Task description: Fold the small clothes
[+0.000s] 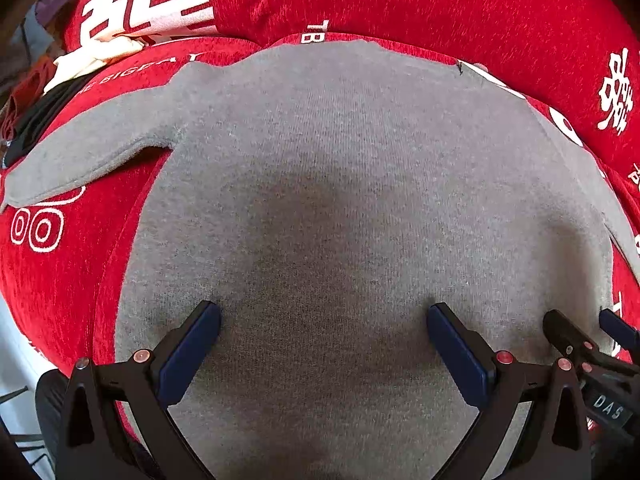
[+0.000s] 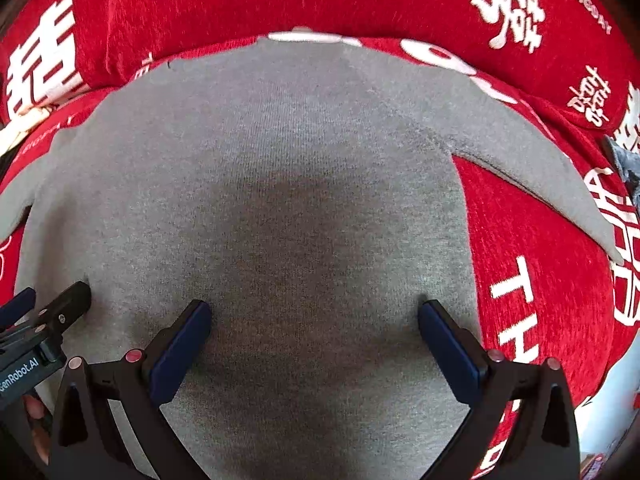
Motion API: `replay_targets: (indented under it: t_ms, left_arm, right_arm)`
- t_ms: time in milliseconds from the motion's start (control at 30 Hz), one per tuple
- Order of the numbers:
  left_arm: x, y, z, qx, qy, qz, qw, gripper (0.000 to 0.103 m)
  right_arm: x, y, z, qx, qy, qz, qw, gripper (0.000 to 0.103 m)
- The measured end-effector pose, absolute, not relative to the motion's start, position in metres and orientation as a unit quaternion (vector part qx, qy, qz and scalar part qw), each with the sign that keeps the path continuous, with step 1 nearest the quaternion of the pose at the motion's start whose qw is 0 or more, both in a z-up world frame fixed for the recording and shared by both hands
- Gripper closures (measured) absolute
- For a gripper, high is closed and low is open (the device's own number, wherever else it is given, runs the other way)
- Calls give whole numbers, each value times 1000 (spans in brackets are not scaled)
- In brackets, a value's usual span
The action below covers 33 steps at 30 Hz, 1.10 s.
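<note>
A small grey knit top (image 1: 340, 184) lies spread flat on a red cover; it also fills the right wrist view (image 2: 280, 184). Its left sleeve (image 1: 92, 152) sticks out to the left, its right sleeve (image 2: 532, 164) to the right. My left gripper (image 1: 323, 320) is open, fingers wide apart and low over the top's lower middle. My right gripper (image 2: 315, 318) is open likewise, just beside it over the same cloth. Each gripper shows at the edge of the other's view: the right one (image 1: 580, 344) and the left one (image 2: 48, 312). Neither holds cloth.
The red cover with white lettering (image 2: 532, 300) lies under the top, with a red cushion (image 1: 440, 4) behind. Other clothes are piled at far left (image 1: 44, 92). A bluish item (image 2: 626, 164) sits at the right edge.
</note>
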<state>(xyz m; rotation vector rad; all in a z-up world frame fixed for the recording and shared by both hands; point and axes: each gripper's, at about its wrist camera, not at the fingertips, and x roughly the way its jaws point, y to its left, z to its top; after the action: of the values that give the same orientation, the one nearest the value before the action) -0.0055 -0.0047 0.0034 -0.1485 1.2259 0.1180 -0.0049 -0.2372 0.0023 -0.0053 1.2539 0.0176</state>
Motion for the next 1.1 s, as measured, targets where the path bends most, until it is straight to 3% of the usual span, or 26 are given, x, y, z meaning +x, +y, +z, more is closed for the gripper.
replay_targets:
  t_ms: [167, 500, 900, 1100]
  left_arm:
    - [-6, -4, 3, -72, 578, 55, 811, 0]
    - [-5, -2, 3, -72, 583, 54, 808, 0]
    - [-5, -3, 2, -71, 583, 56, 808, 0]
    - [-5, -5, 3, -64, 581, 54, 809, 0]
  right_arm:
    - [5, -241, 0, -6, 630, 19, 777, 0]
    - [8, -242, -2, -13, 625, 26, 780, 0]
    - [-19, -245, -1, -6, 545, 21, 838, 0]
    - [-13, -245, 2, -12, 555, 30, 832, 0]
